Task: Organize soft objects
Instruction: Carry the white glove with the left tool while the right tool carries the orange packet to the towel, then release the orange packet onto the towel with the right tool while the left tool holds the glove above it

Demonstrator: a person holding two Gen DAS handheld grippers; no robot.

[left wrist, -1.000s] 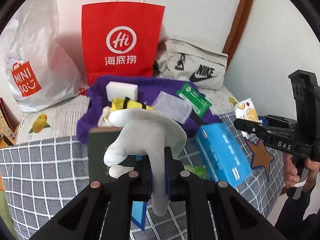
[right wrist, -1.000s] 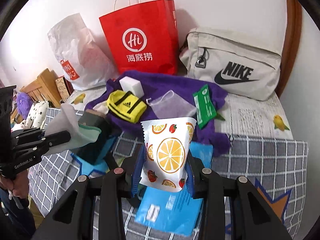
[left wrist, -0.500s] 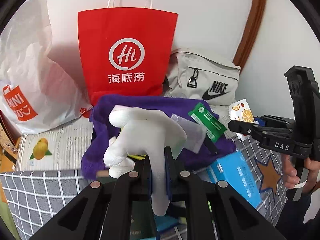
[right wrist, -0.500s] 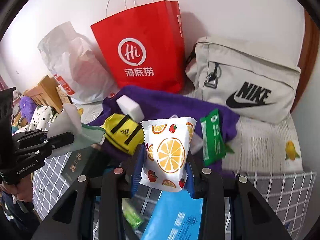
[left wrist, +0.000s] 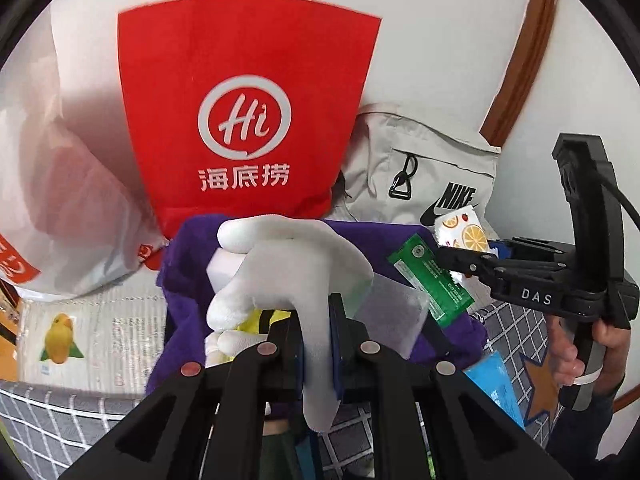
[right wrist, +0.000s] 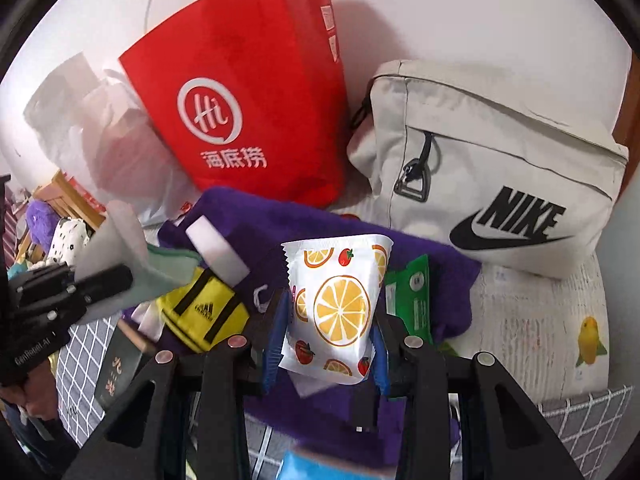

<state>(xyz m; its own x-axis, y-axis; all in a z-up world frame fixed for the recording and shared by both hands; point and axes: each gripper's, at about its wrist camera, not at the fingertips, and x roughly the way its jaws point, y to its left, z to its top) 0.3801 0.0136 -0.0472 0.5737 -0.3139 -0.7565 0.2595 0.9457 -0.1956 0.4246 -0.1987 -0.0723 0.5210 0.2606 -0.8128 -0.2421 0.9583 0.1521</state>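
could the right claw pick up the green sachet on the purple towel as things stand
Probably not yet. The right claw is shut on the orange-print white packet, so its jaws are full. The flat green sachet lies uncovered on the purple towel just beside that claw, so the way looks free once the packet is released.

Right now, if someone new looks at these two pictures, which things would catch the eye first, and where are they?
The bright red paper bag with a white Hi logo stands against the wall, with the beige Nike fabric bag to its right. In front of them, the left claw is shut on a soft white glove, and the right claw grips a white packet printed with orange slices above the purple towel.
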